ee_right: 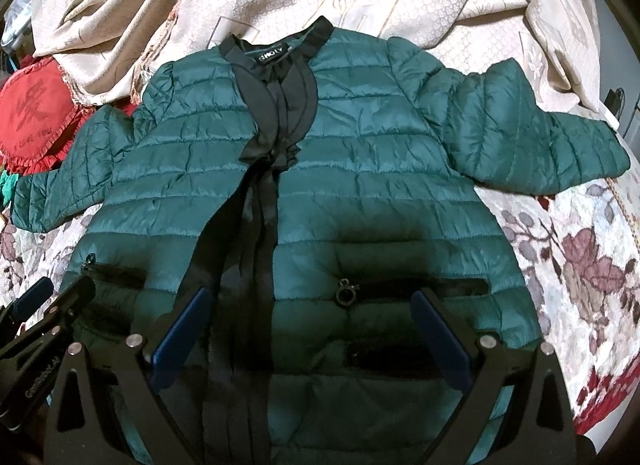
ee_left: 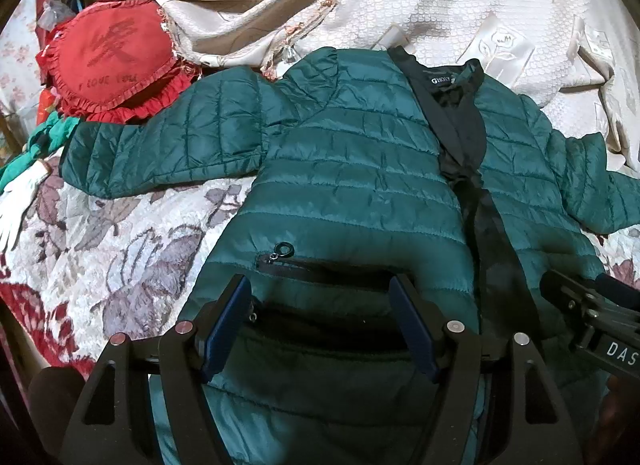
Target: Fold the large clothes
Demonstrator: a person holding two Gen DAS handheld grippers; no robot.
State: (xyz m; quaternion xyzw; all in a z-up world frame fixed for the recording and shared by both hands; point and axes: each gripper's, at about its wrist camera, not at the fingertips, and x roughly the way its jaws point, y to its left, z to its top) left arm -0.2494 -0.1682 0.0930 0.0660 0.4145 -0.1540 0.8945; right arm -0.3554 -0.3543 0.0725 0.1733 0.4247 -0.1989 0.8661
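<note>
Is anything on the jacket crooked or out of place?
The green quilted jacket lies flat, sleeves spread. Only its black front trim looks odd: it bunches into a knot-like pucker at chest height.

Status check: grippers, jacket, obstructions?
Left gripper open, right gripper open, both over hem. Green jacket flat, unfolded. Red cushion beside left sleeve.

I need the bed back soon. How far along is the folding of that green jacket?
Done: the green puffer jacket lies spread face up on the floral bedspread, front closed, both sleeves out sideways. In hand: nothing; the left gripper and right gripper are open above the hem near the pocket zippers. Left: every fold, since neither sleeve nor the body is turned in yet.
</note>
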